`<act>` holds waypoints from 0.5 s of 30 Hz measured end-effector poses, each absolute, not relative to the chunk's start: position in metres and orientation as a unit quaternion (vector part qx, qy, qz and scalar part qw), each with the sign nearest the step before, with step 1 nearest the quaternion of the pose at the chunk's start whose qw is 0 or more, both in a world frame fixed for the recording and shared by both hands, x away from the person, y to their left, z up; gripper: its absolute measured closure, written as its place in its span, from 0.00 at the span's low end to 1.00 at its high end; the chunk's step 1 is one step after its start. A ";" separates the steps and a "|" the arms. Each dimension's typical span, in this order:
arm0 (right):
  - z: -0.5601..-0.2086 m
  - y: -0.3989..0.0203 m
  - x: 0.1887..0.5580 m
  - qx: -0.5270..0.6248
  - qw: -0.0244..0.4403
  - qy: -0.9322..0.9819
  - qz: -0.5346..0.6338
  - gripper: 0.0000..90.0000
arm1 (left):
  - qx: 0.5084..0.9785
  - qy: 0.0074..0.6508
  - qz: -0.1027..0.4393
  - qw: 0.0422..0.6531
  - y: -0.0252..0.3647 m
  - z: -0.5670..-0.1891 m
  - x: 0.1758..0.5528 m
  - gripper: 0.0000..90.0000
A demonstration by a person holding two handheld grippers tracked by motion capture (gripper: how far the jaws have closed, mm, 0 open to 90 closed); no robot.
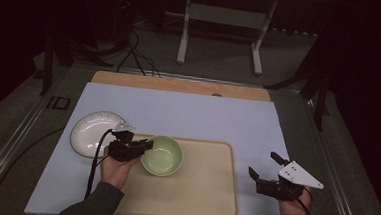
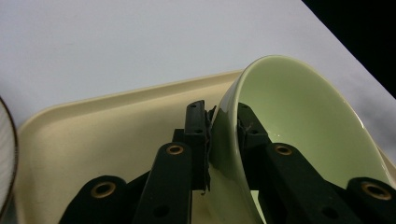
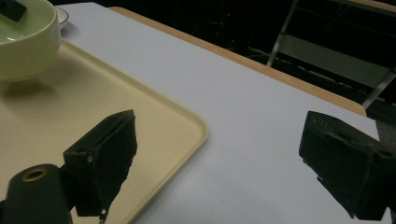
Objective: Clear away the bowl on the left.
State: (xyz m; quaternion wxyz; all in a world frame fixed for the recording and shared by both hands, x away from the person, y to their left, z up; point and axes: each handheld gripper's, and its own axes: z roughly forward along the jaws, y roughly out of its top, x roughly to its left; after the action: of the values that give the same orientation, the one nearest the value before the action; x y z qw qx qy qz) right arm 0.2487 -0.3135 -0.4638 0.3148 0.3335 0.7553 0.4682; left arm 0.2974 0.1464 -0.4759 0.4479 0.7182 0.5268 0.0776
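**Inspector:** Report the left side.

**Operator:** I have the left gripper (image 2: pixel 223 135) clamped on the near wall of the green bowl (image 1: pixel 162 155) — one jaw outside the rim, one inside, pads pressing the wall. The bowl is at the upper left part of the beige tray (image 1: pixel 208 199). In the right gripper view I see shadow under its base, so I judge it just lifted or tilted, though I cannot tell for certain.

**Inspector:** And the right?

**Operator:** The right gripper (image 1: pixel 266 165) hangs over the blue mat (image 1: pixel 188 112) just past the tray's right edge, jaws spread wide, nothing between them.

**Inspector:** Step in hand?

**Operator:** By my reading, carrying the bowl by its rim — either onto or off the tray. The white plate (image 1: pixel 93 131) lies on the mat just left of the tray, close beside my left hand.

**Inspector:** Next move?

**Operator:** I would keep the grip firm and the bowl level; a rim pinch lets glazed ware swing. The plate's edge needs clearance.
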 end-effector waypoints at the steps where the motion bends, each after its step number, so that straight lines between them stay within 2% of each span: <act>1: -0.464 -0.314 0.249 0.334 0.315 0.755 0.468 0.12 | 0.719 0.526 0.077 0.447 0.145 -0.477 0.297 0.88; 15: -0.464 -0.313 0.248 0.333 0.314 0.756 0.469 0.12 | 0.726 0.520 0.066 0.446 0.132 -0.486 0.297 0.88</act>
State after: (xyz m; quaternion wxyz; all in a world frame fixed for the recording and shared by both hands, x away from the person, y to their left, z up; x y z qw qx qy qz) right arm 0.2485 -0.3133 -0.4637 0.3145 0.3329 0.7555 0.4685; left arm 0.2971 0.1323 -0.4858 0.4457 0.7258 0.5198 0.0662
